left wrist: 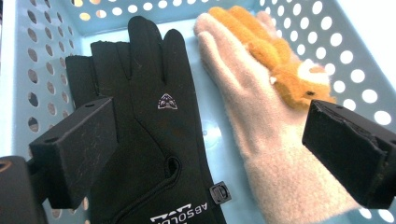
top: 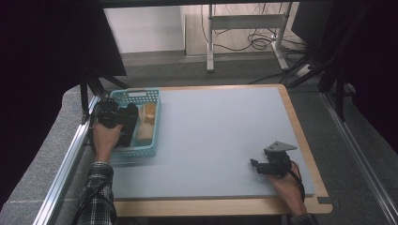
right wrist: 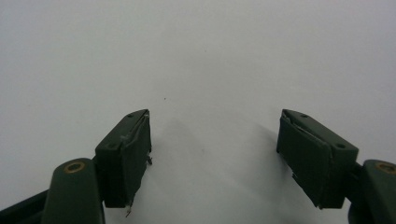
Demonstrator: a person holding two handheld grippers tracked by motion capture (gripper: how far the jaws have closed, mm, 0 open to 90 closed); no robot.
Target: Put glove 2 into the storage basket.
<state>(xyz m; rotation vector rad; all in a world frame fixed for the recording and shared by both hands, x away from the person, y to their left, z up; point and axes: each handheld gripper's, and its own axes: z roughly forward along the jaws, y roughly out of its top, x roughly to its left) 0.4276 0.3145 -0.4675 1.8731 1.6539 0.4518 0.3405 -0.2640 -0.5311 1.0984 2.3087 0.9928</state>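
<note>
A light blue perforated basket [top: 152, 101] stands at the table's left edge. Inside lie a black glove [left wrist: 149, 135] with white lettering at the cuff and a cream fleece glove [left wrist: 261, 135] with an orange plush animal on its back. My left gripper [left wrist: 210, 144] hovers open just above both gloves, jaws wide apart, nothing between them. In the high view the left gripper [top: 112, 115] sits over the basket's left half, above the black glove [top: 129, 123], beside the cream glove [top: 146, 125]. My right gripper [top: 263, 166] rests open low over the bare grey mat [right wrist: 201, 60] near the front right.
The grey mat [top: 216, 136] covers most of the wooden table. A metal rail [top: 70, 154] runs along the left side. Beyond the table's far edge stand a desk frame [top: 244, 33] and loose cables on the floor.
</note>
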